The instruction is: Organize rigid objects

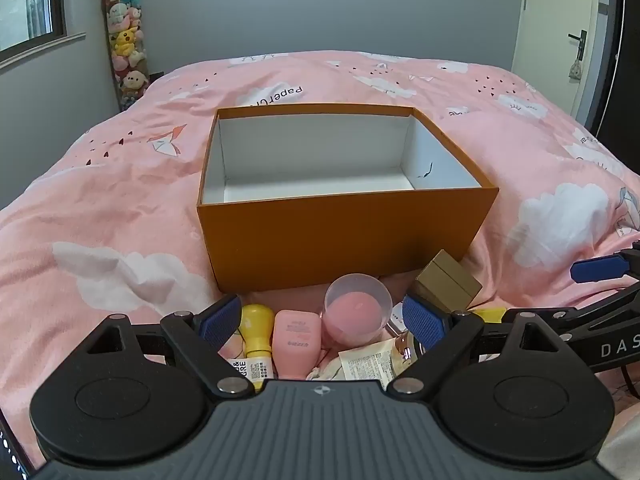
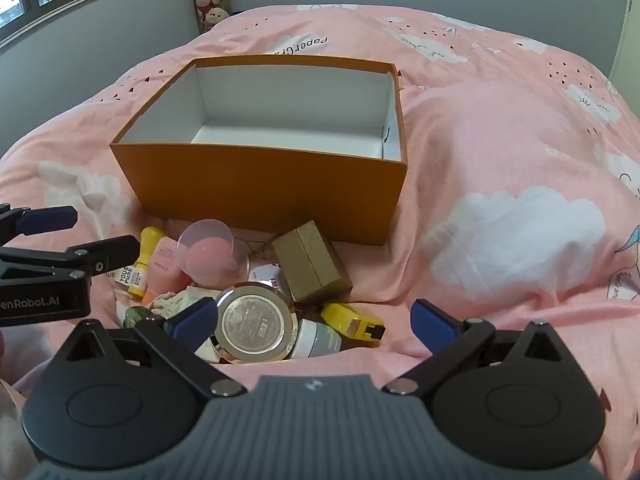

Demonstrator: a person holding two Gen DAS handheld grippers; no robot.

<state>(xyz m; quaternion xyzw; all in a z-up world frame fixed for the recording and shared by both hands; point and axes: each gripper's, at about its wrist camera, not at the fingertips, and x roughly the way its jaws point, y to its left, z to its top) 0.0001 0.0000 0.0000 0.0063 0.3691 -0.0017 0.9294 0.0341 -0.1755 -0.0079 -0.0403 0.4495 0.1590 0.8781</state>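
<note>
— Where's the stuff to be sorted?

— Heaped on the pink cloud-print bed cover (image 1: 120, 184), just in front of the open orange cardboard box with white inside walls (image 1: 340, 240). What shows of the box floor is bare, but its near wall hides the front part.

— What can you pick out in the heap?

— A yellow bottle with a rounded cap (image 1: 255, 330), a pink squat tube (image 1: 298, 340), a clear plastic cup holding something pink (image 1: 356, 312) lying on its side, a small brown cardboard box (image 2: 312, 266), a round metal-backed disc (image 2: 253, 324) and a yellow-and-black block (image 2: 352, 320). A white jar under the disc is half covered; the label print is too small to read.

— And the grippers?

— Both angled down at the heap. The left gripper (image 1: 324, 322) has its jaws spread wide, straddling bottle, tube and cup, pressing on none. The right gripper (image 2: 314, 320) is just as wide; its left pad sits beside the disc, though I can't tell if they touch.

— The room's far side?

— A column of plush toys (image 1: 125, 44) in the corner, its foot hidden by the bed.
</note>
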